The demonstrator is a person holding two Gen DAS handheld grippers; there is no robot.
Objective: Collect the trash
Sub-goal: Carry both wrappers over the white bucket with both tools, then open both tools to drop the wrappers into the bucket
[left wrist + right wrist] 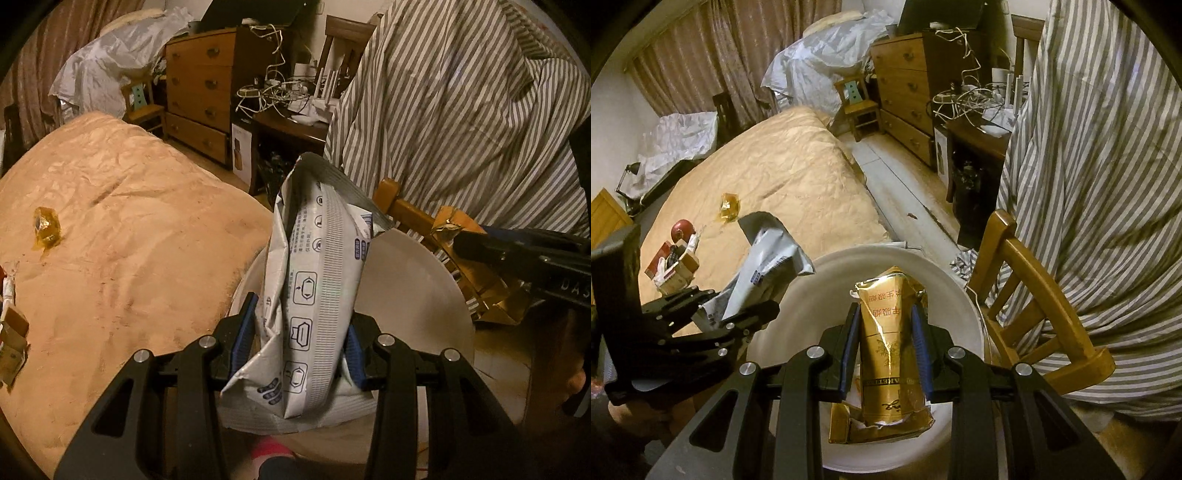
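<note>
My left gripper [301, 345] holds a crumpled white wrapper [314, 280]. My jaws are squeezed on it from both sides, and the blue pads [245, 332] press into it. The wrapper has small blue writing and little box pictures with arrows on it. The words are too small for me to read. It stands up over the white bin [413, 288], at the bin's left edge.

My right gripper [885, 345] holds a gold pack [886, 354]. My jaws are shut tight on its sides. The pack is torn and shiny, with red Chinese writing near the top, a dark band with letters lower down and a thin tree drawing in the middle. I cannot read the band. The pack hangs right over the middle of the white bin [798, 332].

Left of the bin is the bed [783, 184] with a tan cover. A small amber wrapper [47, 226] lies on the bed, well away from the bin. Closer to the bed's left edge sits a little pile of boxes and papers [674, 266], with a red round thing [681, 229] just behind it. Right of the bin stands a wooden chair [1030, 280] with a striped cloth [1089, 184] hanging over it.
</note>
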